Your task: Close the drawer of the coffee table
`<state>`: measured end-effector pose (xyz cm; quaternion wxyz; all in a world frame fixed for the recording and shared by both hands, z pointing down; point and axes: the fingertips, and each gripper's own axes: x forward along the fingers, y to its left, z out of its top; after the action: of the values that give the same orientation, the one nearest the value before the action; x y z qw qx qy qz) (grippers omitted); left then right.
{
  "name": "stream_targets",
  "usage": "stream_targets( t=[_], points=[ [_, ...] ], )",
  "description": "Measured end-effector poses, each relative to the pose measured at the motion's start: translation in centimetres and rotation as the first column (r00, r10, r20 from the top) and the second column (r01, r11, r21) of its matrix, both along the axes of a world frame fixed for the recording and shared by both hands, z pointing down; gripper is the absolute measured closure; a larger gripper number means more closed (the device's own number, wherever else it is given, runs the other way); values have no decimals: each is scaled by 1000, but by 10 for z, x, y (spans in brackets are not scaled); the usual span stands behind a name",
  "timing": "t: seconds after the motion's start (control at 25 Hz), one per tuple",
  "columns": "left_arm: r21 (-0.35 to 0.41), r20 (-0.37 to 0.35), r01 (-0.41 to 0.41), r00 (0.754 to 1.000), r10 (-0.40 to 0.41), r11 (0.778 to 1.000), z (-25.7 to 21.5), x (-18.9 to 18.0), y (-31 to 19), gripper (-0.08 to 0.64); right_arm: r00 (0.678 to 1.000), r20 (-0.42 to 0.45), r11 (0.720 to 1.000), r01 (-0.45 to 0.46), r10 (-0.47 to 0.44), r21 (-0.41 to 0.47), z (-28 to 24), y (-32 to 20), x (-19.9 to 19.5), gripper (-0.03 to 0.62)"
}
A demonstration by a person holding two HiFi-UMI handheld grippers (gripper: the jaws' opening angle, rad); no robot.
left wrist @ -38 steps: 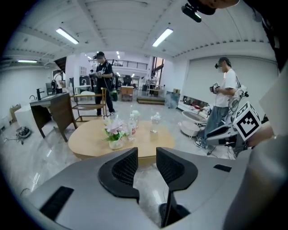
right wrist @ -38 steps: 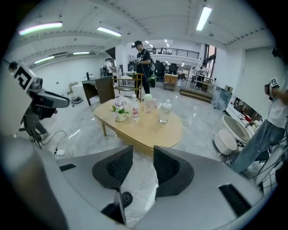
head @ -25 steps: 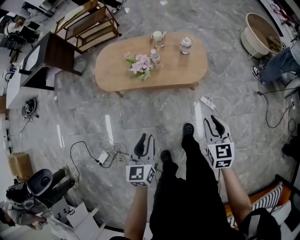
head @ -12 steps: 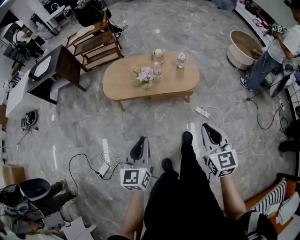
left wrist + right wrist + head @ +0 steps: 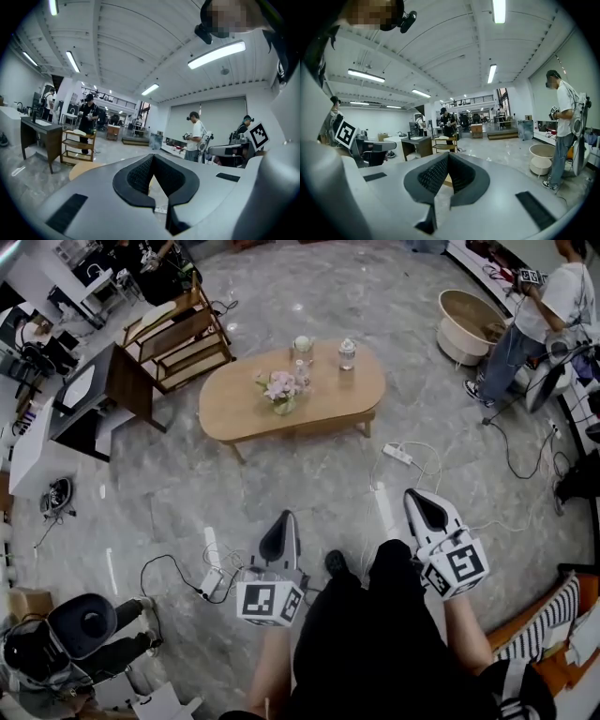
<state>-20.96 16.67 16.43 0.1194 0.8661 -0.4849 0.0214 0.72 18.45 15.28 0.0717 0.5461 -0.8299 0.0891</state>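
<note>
Head view shows the oval coffee table (image 5: 291, 399) well ahead of both grippers (its drawer cannot be made out), with a white power strip (image 5: 397, 455) on the grey floor (image 5: 281, 474) between. Both the left gripper (image 5: 285, 517) and the right gripper (image 5: 414, 495), each bearing a square black-and-white marker (image 5: 263, 601), have jaws pressed together, empty.

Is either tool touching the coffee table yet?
No, the left tool and right tool hang apart from the coffee table, with floor between them.

coffee table (image 5: 330, 405) drawer front out of sight, bystander (image 5: 561, 298) cropped at top edge
</note>
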Motion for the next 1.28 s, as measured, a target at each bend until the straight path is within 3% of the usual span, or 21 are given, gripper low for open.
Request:
stream_targets(
  t=[0.2, 0.52, 1.28],
  points=[
    [6, -27, -1, 1000, 1, 1000, -5, 11, -1, 548, 999, 40, 999, 20, -19, -24, -1, 2, 11, 580],
    [-17, -23, -20, 1000, 20, 1000, -6, 26, 1, 548, 999, 10, 999, 40, -39, -35, -1, 2, 18, 581],
    [-46, 6, -75, 997, 75, 996, 8, 2, -7, 548, 1000, -25, 1000, -8, 7, -28, 5, 3, -2, 581]
  ],
)
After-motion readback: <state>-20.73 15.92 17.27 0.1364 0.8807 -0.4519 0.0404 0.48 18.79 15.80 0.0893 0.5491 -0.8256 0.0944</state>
